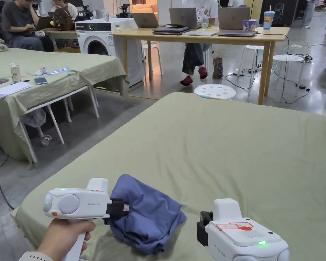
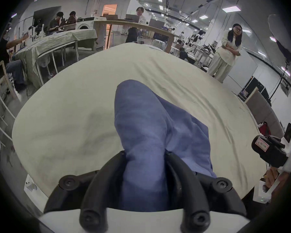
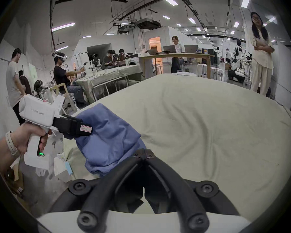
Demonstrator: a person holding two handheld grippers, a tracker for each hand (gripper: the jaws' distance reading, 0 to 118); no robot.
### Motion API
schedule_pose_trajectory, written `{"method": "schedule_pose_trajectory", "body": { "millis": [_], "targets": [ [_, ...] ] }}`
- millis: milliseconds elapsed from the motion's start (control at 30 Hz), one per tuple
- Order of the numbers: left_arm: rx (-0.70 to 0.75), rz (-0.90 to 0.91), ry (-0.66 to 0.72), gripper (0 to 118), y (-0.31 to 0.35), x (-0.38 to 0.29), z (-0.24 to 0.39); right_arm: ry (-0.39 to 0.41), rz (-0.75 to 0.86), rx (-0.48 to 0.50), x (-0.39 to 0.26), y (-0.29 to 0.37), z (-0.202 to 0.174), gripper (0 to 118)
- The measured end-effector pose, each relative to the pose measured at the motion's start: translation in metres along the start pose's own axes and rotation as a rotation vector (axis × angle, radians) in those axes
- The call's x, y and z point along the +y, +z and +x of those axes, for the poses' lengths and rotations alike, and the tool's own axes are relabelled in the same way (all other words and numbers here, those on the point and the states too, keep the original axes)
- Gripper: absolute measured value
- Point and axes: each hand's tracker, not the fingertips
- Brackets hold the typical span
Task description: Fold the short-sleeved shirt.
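- Shirt (image 1: 148,214): blue, bunched in a loose heap at the near-left corner of the table (image 1: 247,149), which has a pale green cloth over it. Not flat, lots of folds; near edge of the heap hangs close to the table edge.
- Left gripper (image 1: 120,208): white body, black jaws, held in a hand (image 1: 64,238) w/ a pale wristband. Jaws clamped on a thick fold of the shirt. In left gripper view the blue fabric (image 2: 144,135) runs up between both jaws, each pressing a side.
- From right gripper view the left gripper (image 3: 84,129) comes in from the left, tips buried in the upper-left part of the shirt (image 3: 111,135); that part is lifted a bit, the rest sags onto the cloth.
- Right gripper (image 1: 202,228): just right of the shirt, apart from it, low over the table. In its own view the jaws meet tip to tip w/ nothing between (image 3: 144,154); clenched empty, beside the shirt's edge.
- Left gripper view also has the right gripper (image 2: 267,149) at far right, over the table edge, clear of the fabric.
- Rest of the table: bare cloth, light wrinkles.
- Bkgd: second cloth-covered table (image 1: 57,81) to the left w/ phone, papers, small items; washer (image 1: 104,37) behind it; wooden desk (image 1: 206,34) w/ laptops and cups; white stools (image 1: 215,91) beyond the table's far edge.
- People: some seated at the desks, one standing in pale clothes (image 2: 227,51) w/ arms crossed off the table's right side.
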Motion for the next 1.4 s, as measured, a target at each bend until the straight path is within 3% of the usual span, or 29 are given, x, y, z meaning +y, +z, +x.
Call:
{"method": "schedule_pose_trajectory", "body": {
  "millis": [33,100,133,167,200,233,400,433,467,533,600,733,933,1100,1400],
  "targets": [
    [-0.006,0.006,-0.001,26,0.003,0.0,0.002,0.003,0.0,-0.002,0.0,0.0,0.0,0],
    [0.008,0.034,-0.017,42,0.011,0.0,0.003,0.003,0.002,-0.002,0.0,-0.003,0.001,0],
    [0.03,0.053,-0.027,54,0.015,0.0,0.002,0.003,0.002,0.001,0.0,-0.003,0.001,0],
    [0.044,0.07,-0.026,75,0.017,0.002,0.0,0.005,0.001,0.001,0.0,-0.003,0.001,0],
    [0.048,0.082,-0.027,86,0.022,0.003,-0.002,0.006,0.0,0.001,-0.001,-0.003,0.001,0],
    [0.056,0.104,-0.036,91,0.03,0.004,-0.003,0.006,0.0,0.004,-0.002,-0.004,0.0,0],
    [0.169,0.197,-0.096,89,0.06,0.011,-0.008,0.001,0.0,0.008,-0.004,-0.001,-0.001,0],
    [0.196,0.216,-0.103,85,0.063,0.009,-0.008,0.0,0.001,0.007,-0.004,0.0,-0.001,0],
    [0.217,0.222,-0.112,61,0.068,0.007,-0.007,0.0,0.003,0.006,-0.005,0.001,0.0,0],
    [0.253,0.226,-0.103,0,0.075,0.002,-0.004,0.0,0.007,0.003,-0.005,0.004,0.001,0],
    [0.312,0.262,-0.112,0,0.083,-0.013,0.008,-0.004,0.011,-0.002,-0.005,0.008,0.003,0],
    [0.297,0.255,-0.066,0,0.088,-0.028,0.024,-0.008,0.026,-0.017,-0.005,0.019,0.008,0],
    [0.302,0.34,-0.111,0,0.084,-0.04,0.1,-0.033,0.085,-0.075,-0.006,0.062,0.034,0],
    [0.198,0.455,-0.183,0,0.071,-0.035,0.212,-0.021,0.139,-0.214,-0.008,0.129,0.088,0],
    [-0.023,0.574,-0.318,0,0.062,-0.037,0.414,-0.01,0.273,-0.555,-0.016,0.292,0.208,0]
  ]
}}
